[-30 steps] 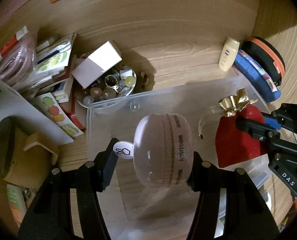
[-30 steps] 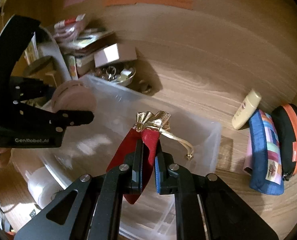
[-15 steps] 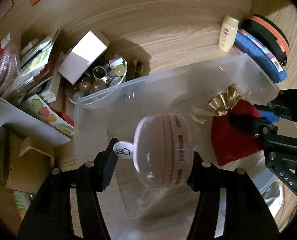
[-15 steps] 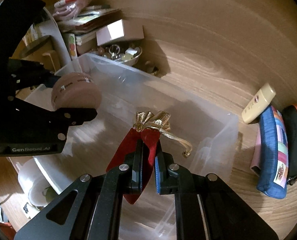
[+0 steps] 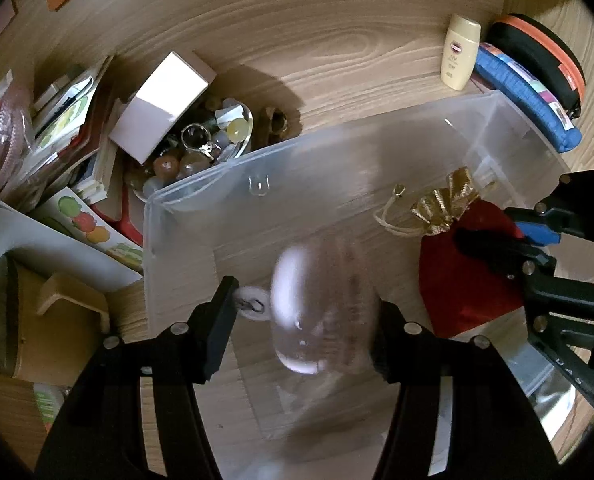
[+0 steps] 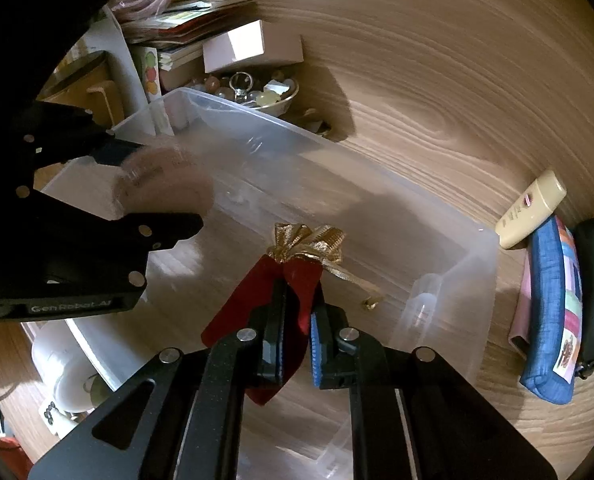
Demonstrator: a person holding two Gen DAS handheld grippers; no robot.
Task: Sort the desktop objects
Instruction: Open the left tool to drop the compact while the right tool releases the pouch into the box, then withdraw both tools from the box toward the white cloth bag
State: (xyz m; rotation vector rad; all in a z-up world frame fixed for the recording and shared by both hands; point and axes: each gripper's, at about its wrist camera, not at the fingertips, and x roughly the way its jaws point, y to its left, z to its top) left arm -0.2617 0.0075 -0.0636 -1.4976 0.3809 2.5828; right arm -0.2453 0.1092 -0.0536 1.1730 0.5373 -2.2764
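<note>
Pinching a red pouch (image 6: 297, 280) with a gold top, the right gripper (image 6: 295, 344) holds it over the clear plastic box (image 6: 437, 240). The left gripper (image 5: 303, 320) has a round pink case (image 5: 321, 312) between its fingers, also over the box. The case looks blurry, so I cannot tell if the fingers squeeze it. Behind the box sits a bowl of beads (image 5: 201, 152) with a small white carton (image 5: 165, 100) on top. Farther right lie a cream bottle (image 5: 459, 52) and a blue pouch (image 5: 525, 100).
</note>
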